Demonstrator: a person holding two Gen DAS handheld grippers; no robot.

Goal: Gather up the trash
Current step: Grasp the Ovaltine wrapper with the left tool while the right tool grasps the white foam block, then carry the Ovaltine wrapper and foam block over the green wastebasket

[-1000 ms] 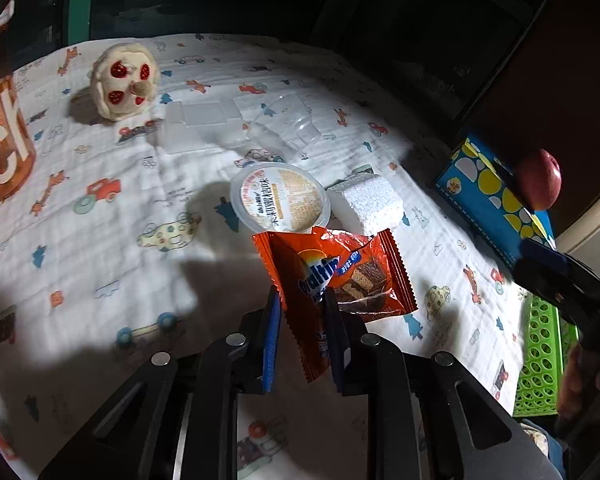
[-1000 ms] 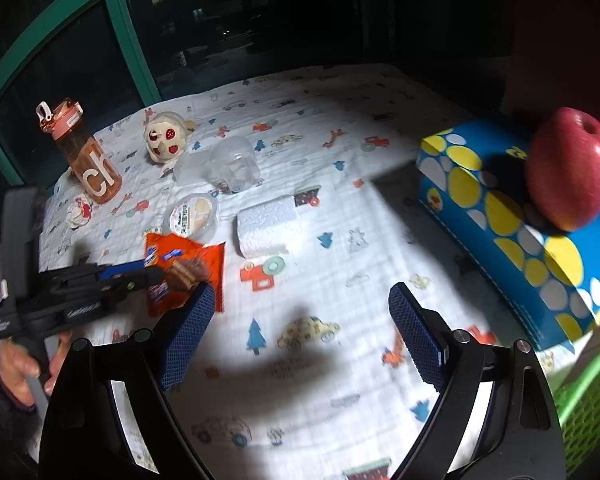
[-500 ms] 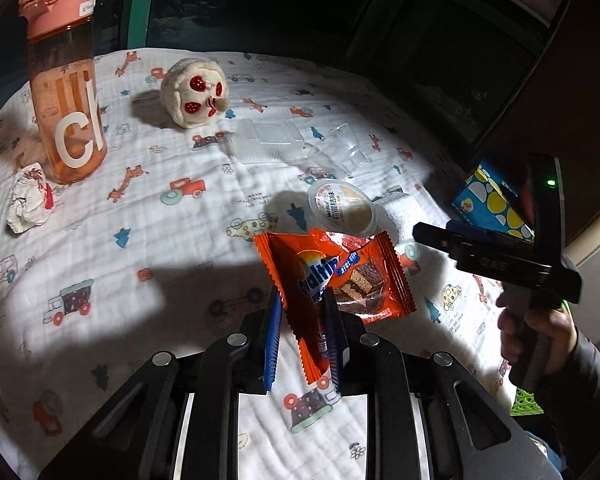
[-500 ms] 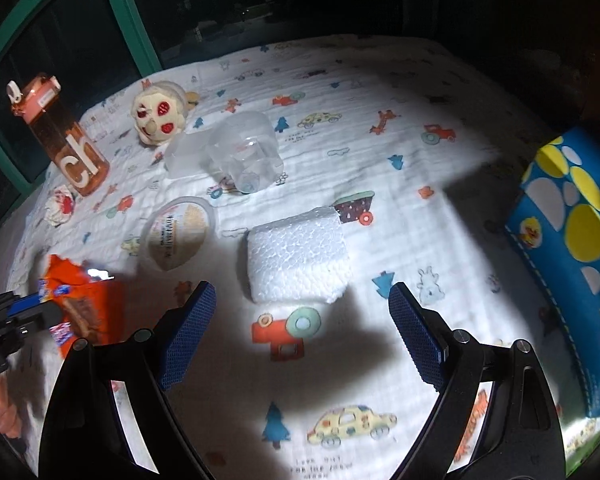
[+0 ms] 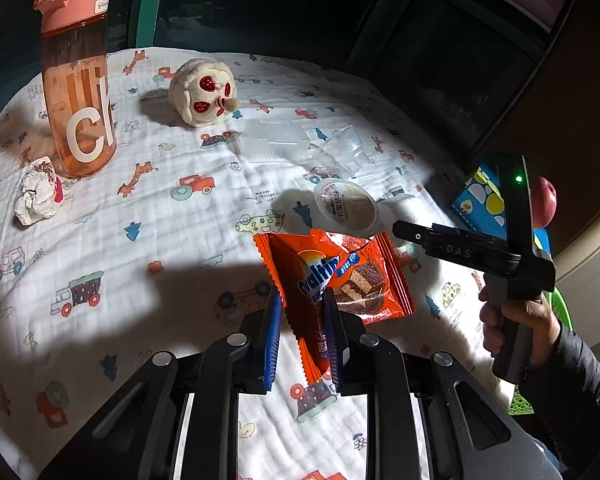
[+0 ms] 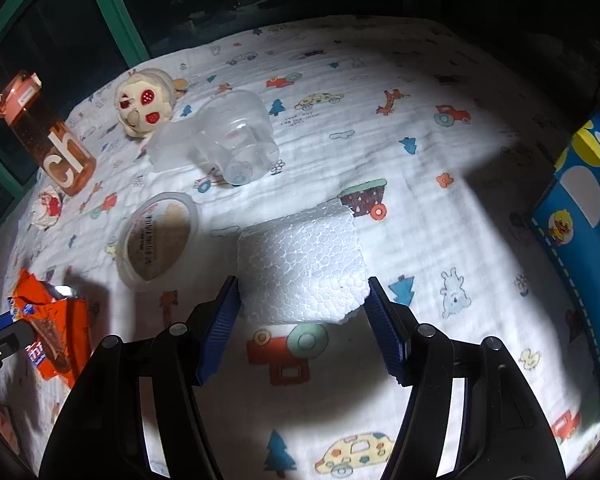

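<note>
My left gripper (image 5: pixel 302 336) is shut on an orange Ovaltine snack wrapper (image 5: pixel 340 276) and holds it above the cloth; the wrapper also shows at the left edge of the right wrist view (image 6: pixel 48 320). My right gripper (image 6: pixel 302 328) is open, its fingers on either side of a white foam block (image 6: pixel 304 264) lying on the cloth. A round lidded cup (image 6: pixel 156 236), a clear plastic container (image 6: pixel 224 140) and a crumpled paper (image 5: pixel 36 192) lie on the table.
An orange water bottle (image 5: pixel 76 80) and a plush skull toy (image 5: pixel 204 92) stand at the back. A blue spotted box (image 6: pixel 584 232) with a red apple (image 5: pixel 544 200) sits at the right. A green basket (image 5: pixel 560 312) lies beyond the table's right edge.
My right gripper has moved forward and down until its fingers flank the foam block. My left gripper has lifted the wrapper and pulled back to the left.
</note>
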